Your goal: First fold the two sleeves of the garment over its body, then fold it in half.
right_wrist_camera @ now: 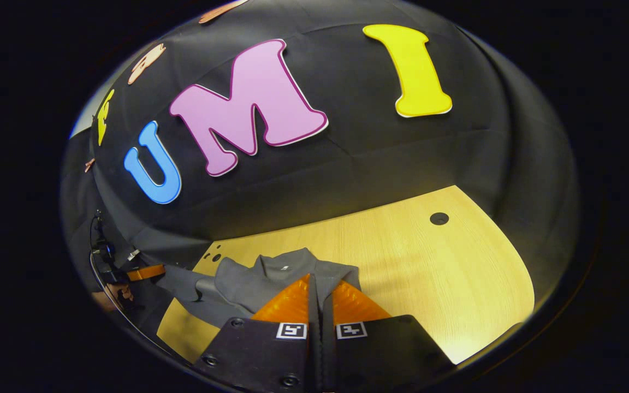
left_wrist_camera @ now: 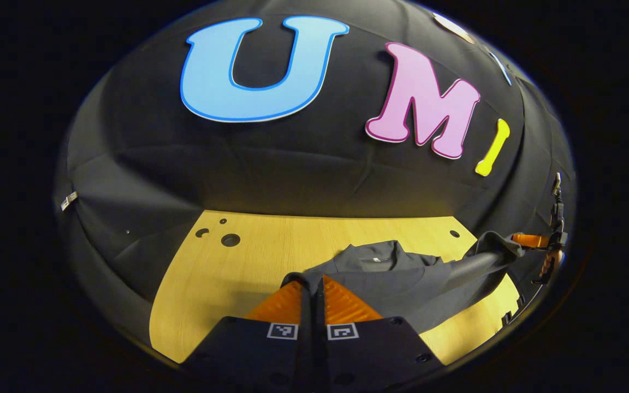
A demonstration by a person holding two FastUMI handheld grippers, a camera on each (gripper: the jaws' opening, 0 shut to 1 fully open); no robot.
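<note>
While pinched, garment [left_wrist_camera: 402, 278] spans both tools [left_wrist_camera: 314, 284]

Bench [left_wrist_camera: 249, 273] — a pale wood-grain top filling the lower middle of the left gripper view, its far edge meeting the booth wall [left_wrist_camera: 292, 164], a black cloth that rises behind it in soft folds. Three dark round holes [left_wrist_camera: 230, 240] sit grouped at the bench's far left corner; a single hole [left_wrist_camera: 454, 233] lies near the far right corner. In the right gripper view the bench [right_wrist_camera: 429, 273] occupies the lower right, with one dark hole [right_wrist_camera: 439, 219] right of centre, and the small grouped holes [right_wrist_camera: 216, 257] appear left of centre — just below the wall [right_wrist_camera: 374, 164].
</note>
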